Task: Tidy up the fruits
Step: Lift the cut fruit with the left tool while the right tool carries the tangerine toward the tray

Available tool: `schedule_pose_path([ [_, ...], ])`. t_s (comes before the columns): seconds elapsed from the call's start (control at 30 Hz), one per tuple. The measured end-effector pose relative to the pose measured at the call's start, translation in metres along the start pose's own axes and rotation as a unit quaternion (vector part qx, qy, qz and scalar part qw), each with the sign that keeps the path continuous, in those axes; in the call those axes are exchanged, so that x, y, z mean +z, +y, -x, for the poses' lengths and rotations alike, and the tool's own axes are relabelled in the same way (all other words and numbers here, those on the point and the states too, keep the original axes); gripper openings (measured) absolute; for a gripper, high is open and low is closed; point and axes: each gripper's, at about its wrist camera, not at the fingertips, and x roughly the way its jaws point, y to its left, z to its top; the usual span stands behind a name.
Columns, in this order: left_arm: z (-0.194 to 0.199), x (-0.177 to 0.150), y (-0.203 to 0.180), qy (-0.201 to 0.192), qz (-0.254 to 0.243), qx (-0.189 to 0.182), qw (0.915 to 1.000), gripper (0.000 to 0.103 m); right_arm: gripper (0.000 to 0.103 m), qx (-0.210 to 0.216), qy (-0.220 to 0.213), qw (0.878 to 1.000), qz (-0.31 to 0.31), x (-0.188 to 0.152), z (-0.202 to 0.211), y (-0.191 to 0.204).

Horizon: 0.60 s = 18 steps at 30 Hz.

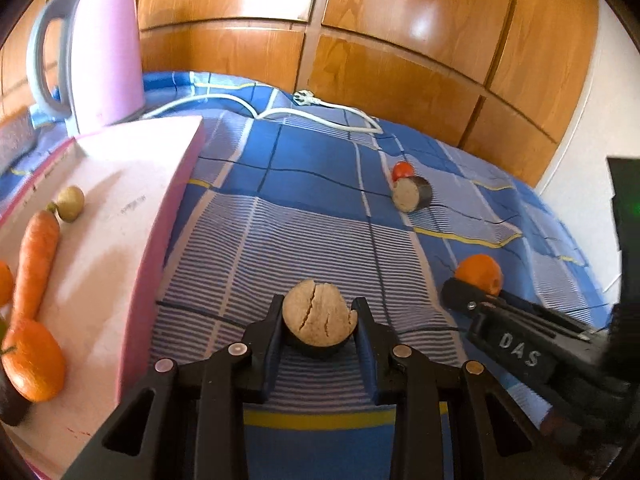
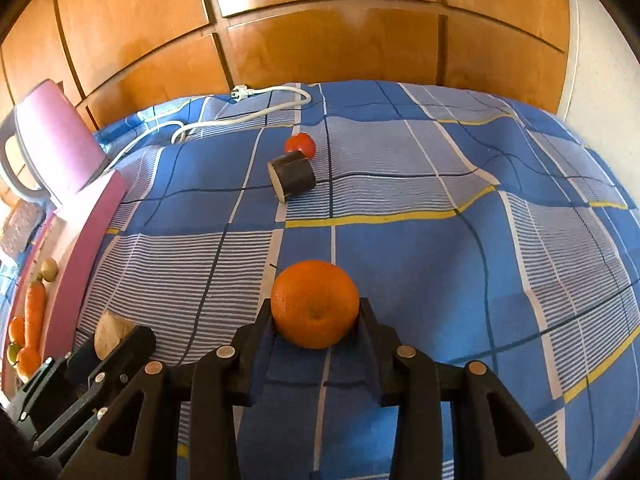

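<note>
Left hand-held gripper [image 1: 319, 320] was closed on a cut aubergine piece [image 1: 318, 322]; the right hand-held gripper [image 2: 316, 316] clamped an orange [image 2: 315, 309]. Both seemed mid-pickup; next, carry them leftward to the pink board [image 1: 132, 184].

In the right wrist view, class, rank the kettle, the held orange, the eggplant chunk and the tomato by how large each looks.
1. Pink kettle
2. Orange, though it sits nearest the camera, so its look is inflated
3. Eggplant chunk
4. Tomato, partly hidden behind the chunk
</note>
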Motion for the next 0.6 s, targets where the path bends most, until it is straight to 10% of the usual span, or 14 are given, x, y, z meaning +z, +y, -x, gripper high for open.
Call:
schedule_pose_path([
  [0.27,0.011,-0.006,-0.001,0.01,0.008,-0.031,0.9994,0.032,0.037,0.011,0.002,1.0,0.0,-0.006,0.008,0.001],
  [0.6,0.031,-0.022,-0.01,-0.018,-0.037,0.033,0.9986,0.032,0.037,0.012,0.002,1.0,0.009,-0.007,0.009,0.005],
])
